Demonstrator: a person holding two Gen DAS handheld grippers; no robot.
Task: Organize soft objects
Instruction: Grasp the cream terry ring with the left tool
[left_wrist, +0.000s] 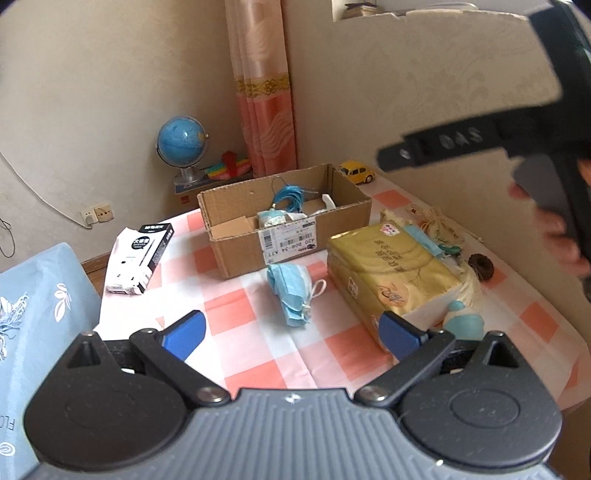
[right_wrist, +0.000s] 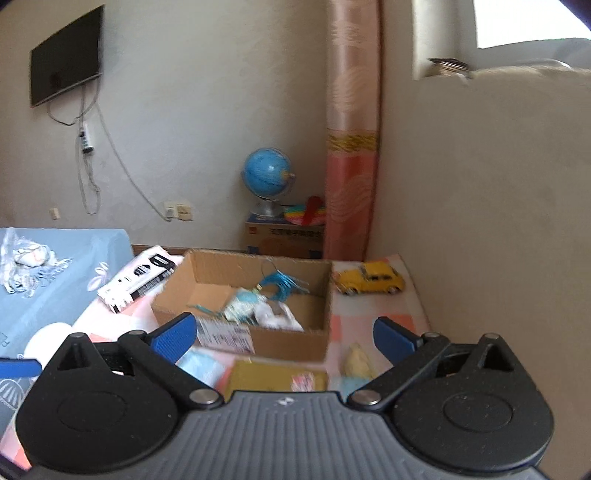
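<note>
L gripper (left_wrist: 291, 334) jaws wide apart, empty, hovering just in front of blue face masks (left_wrist: 291, 291); masks on checked cloth just in front of cardboard box (left_wrist: 284, 218); R gripper (right_wrist: 284, 338) also spread wide, empty, near box front; gold pack (left_wrist: 391, 269) right of masks

My left gripper (left_wrist: 291, 338) points downward, its jaws spread wide with nothing between the blue pads (left_wrist: 186, 334). My right gripper (right_wrist: 284, 338) is also wide open and holds nothing. In the left wrist view, my right hand (left_wrist: 554, 225) grips its black handle
</note>
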